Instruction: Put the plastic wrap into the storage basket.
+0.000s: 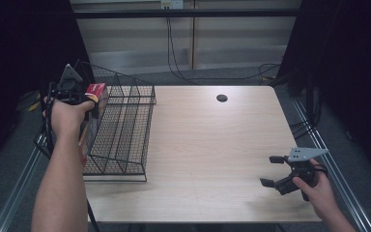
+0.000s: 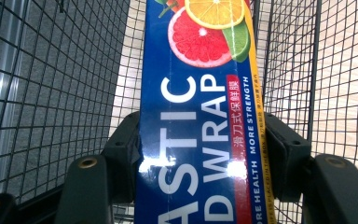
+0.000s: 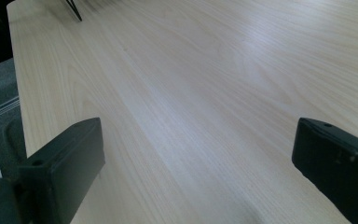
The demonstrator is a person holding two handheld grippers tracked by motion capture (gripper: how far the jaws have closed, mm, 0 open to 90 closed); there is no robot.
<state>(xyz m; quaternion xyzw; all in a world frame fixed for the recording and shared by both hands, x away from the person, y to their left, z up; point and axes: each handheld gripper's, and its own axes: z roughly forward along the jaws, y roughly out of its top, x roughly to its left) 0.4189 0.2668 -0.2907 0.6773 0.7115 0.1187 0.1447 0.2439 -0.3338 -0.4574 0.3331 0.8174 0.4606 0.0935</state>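
Observation:
A long blue plastic wrap box (image 2: pixel 200 107) with citrus fruit printed on it is clamped between the jaws of my left gripper (image 2: pixel 200 154). In the high view its red end (image 1: pixel 95 90) pokes up beside my left gripper (image 1: pixel 84 104), which is held over the left side of a black wire basket (image 1: pixel 125 130). The box hangs down inside the basket's mesh (image 2: pixel 51 84). My right gripper (image 1: pixel 273 170) hovers open above the table's near right corner, nothing between its jaws (image 3: pixel 196 168).
The light wooden table (image 1: pixel 212 145) has a small dark hole (image 1: pixel 221 98) near its far edge. Metal rails (image 1: pixel 14 193) run along both sides of the table. Cables (image 1: pixel 183 72) lie on the floor beyond it.

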